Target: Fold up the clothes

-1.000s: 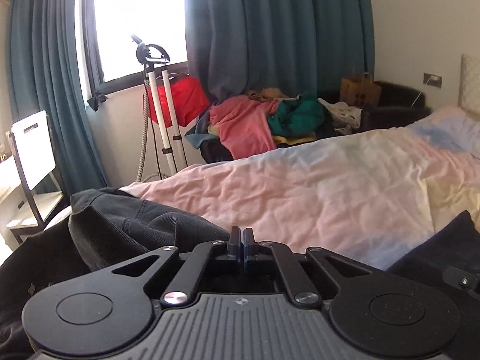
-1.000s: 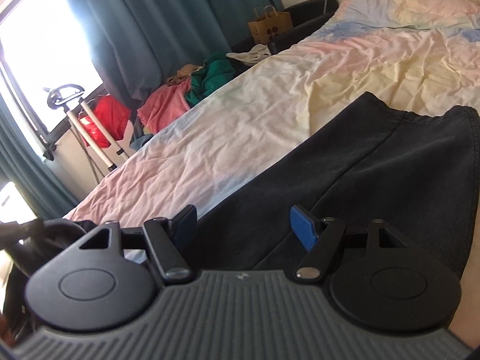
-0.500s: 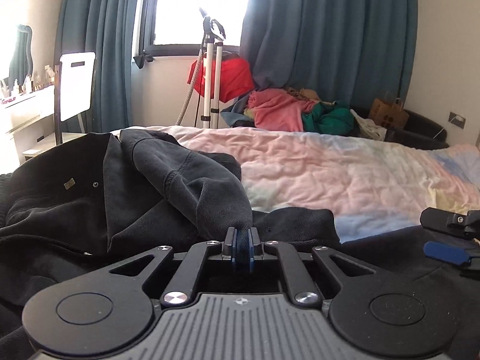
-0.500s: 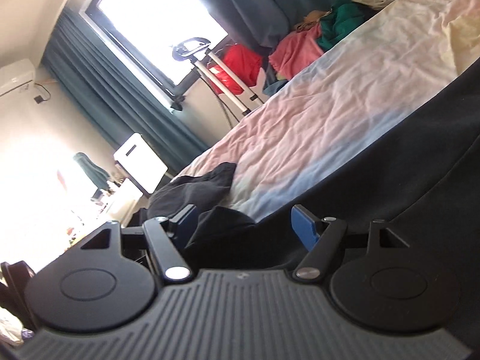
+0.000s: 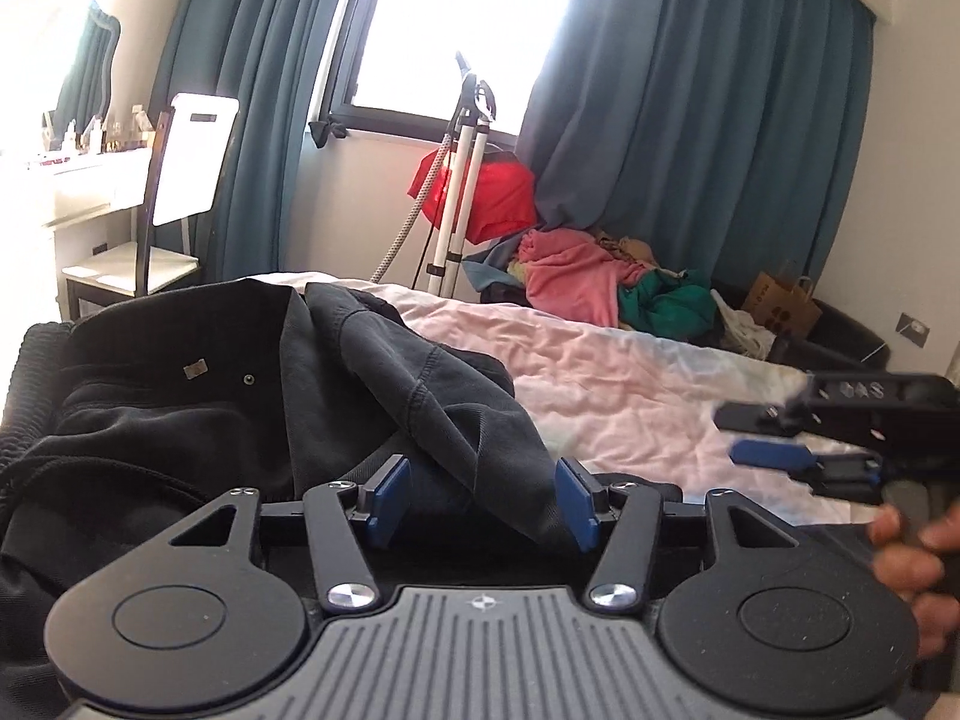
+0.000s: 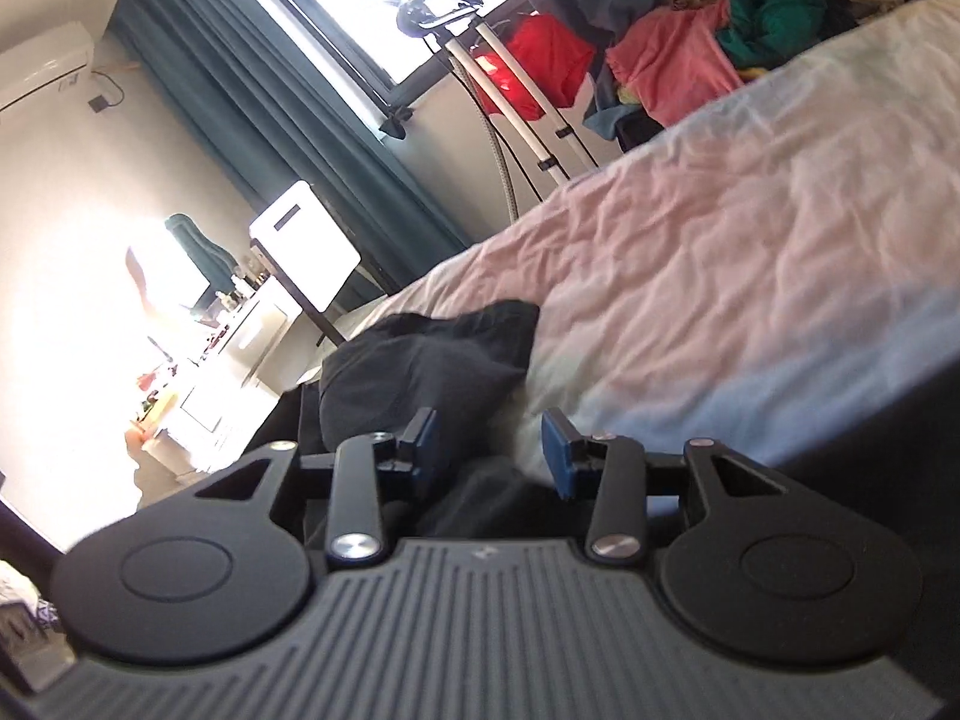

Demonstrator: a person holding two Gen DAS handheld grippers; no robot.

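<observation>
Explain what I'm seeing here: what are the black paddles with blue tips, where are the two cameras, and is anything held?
Each picture comes from a camera on a handheld gripper, looking along its jaws. In the left view, the left gripper has its blue-padded jaws apart over a crumpled dark jacket lying on the pastel bed sheet. The right gripper shows at the edge, a hand holding it. Its own view shows the right gripper open too, above dark cloth. Nothing is held.

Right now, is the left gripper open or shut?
Open. The left gripper has its blue pads spread apart, with a fold of the black jacket lying loose between them, not pinched.
</observation>
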